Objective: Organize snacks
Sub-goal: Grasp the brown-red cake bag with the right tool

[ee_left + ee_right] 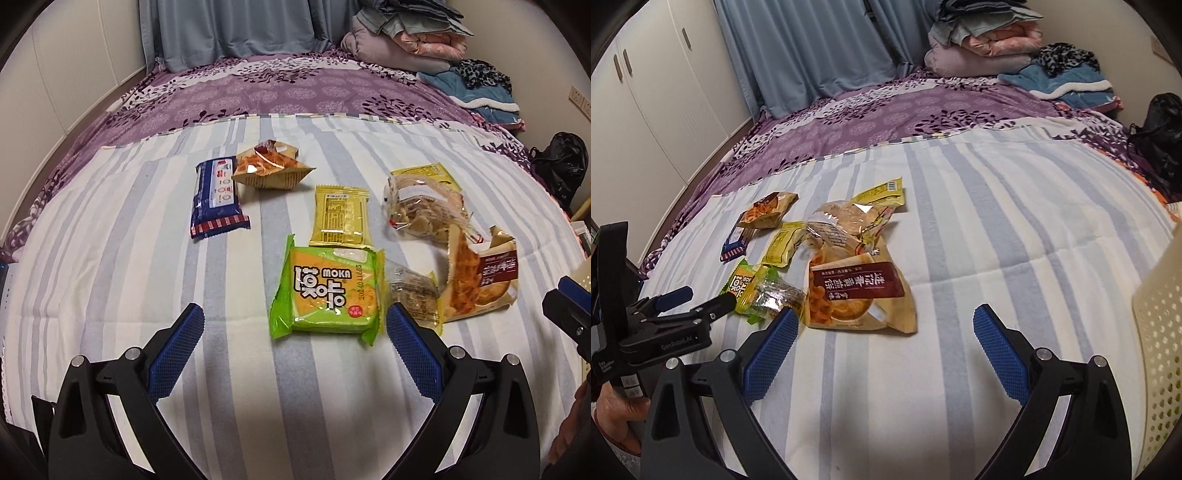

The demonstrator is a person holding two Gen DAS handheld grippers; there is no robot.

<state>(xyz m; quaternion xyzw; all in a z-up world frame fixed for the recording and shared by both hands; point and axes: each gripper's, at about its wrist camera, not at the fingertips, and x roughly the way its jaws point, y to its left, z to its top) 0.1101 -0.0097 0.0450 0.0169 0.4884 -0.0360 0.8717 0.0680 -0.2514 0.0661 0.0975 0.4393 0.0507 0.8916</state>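
I work over a bed (110,295) with a striped cover; the snacks lie loose on it. Left to right in the left wrist view:

1. Blue pack (216,199), far left, long axis running away from me. A tan pack (271,171) touches its far end.
2. Yellow pack (341,216), centre, long axis also running away.
3. Green pack (327,295), just ahead of my left tool (295,325). Its far edge overlaps the near edge of the yellow pack. It is roughly square, tilted slightly.
4. Clear bar (415,295), touching the green pack's right edge, just beyond the tool's right finger.
5. Clear bag (421,206) and brown pack (480,280), far right.

Left tool: wide, holding nothing. The green pack sits slightly right of its centre line, so I judge a short advance and a small shift right would bracket it.

Right tool (884,328): wide, holding nothing. The brown pack (857,291) lies just ahead and left of centre, its near corner beside the left finger (772,350). Its long axis runs roughly away from me.

A cream basket (1160,332) stands at the right edge, nearer the right tool. I judge it the likely destination, though nothing is visible in it from here. The right hand is better placed to load it; the brown pack is its nearest item.
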